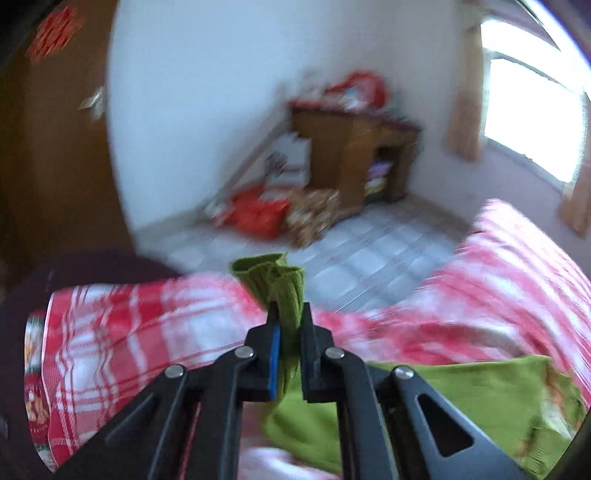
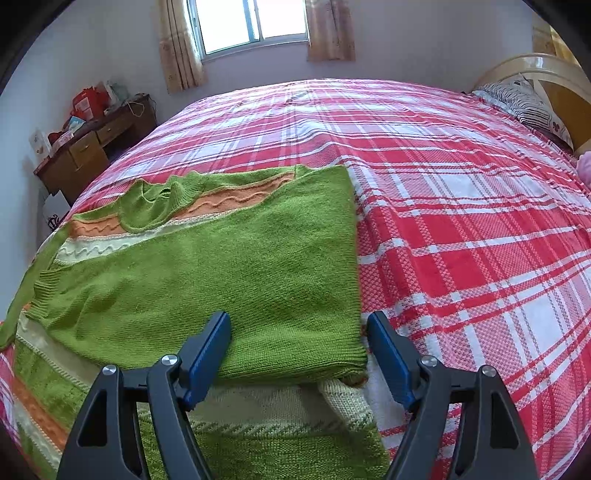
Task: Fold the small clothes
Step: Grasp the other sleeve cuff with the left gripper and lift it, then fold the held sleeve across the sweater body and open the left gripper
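Left wrist view: the left gripper (image 1: 289, 314) is clenching a ribbed green cuff (image 1: 271, 275) of the green knitted sweater (image 1: 461, 398), the fabric passing between its two fingers and bunching just beyond the fingertips. The cuff is hanging lifted above the red-and-white plaid bedspread (image 1: 129, 332), while the sweater's body is trailing below and to the right of this gripper. Ahead of the fingers, the surroundings are showing motion blur: a tiled floor (image 1: 369, 254), a wooden desk (image 1: 351, 155) against a white wall, and red bags (image 1: 258, 214) at its foot.

Right wrist view: the right gripper (image 2: 299, 325) is standing released, its blue-padded fingers (image 2: 207, 354) spread wide and straddling the folded near edge of the sweater (image 2: 207, 266). The left finger is lying over the green knit; the right finger is lying just beside the sweater's right edge, over the bedspread (image 2: 461, 221). The sweater is lying flat directly ahead of this gripper, on the left part of the bed, its neckline (image 2: 147, 206) and orange wavy stripe (image 2: 229, 201) toward the far left. Farther ahead, a curtained window (image 2: 251, 22) is admitting daylight; a striped pillow (image 2: 524, 99) is resting far right.
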A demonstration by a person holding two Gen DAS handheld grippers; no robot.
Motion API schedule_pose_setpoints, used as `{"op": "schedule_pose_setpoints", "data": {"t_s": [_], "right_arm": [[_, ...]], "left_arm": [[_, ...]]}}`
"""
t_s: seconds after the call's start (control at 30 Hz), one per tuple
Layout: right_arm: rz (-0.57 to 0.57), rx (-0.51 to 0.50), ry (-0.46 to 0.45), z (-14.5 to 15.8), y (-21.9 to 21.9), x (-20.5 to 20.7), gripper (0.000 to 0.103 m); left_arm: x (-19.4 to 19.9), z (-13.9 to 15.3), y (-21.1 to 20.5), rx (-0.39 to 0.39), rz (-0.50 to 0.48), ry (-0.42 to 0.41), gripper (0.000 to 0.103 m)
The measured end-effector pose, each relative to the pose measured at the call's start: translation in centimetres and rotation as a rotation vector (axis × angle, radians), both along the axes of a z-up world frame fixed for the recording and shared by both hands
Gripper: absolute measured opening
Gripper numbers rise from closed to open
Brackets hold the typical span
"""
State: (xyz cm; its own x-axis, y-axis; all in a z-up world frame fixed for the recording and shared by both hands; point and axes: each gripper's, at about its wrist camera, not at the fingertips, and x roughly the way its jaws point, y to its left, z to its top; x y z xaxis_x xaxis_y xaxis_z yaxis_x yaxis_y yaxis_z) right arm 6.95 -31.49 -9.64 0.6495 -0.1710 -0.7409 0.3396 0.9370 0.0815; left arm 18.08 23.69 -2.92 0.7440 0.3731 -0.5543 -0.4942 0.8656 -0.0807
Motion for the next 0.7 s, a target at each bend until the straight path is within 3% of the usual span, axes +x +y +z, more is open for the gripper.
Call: {"op": "schedule_pose_setpoints", "data": {"t_s": [0.17,0.27,0.5,0.63,0.7], "right_arm": [[0.0,0.013,-0.01,0.0,-0.2,-0.2,0.077],[-0.001,0.02,-0.015,0.1,-0.3,-0.2,0.077],[0.001,0.042,-0.03,0.1,-0.6,-0.3,0.077],[0.002,0.051,-0.035,0.1,-0.7,-0.4,0.077],[0.002,0.053,-0.037,0.1,-0.7,-0.4,0.077]], "left_arm": [[-1.0,3.9,-11.2,0.114,-0.263,-0.116,0.008],[-1.5,4.1,-18.1,0.134,-0.413,-0.132,0.008],[-0.6,-0.6,-29.8,0.14,-0.626,-0.018,0.009],[-0.7,-3.2,-32.5,0.158,-0.67,0.057,0.009],[-0.7,-4.3,-33.1,0.171,-0.69,0.107,0.016]]}}
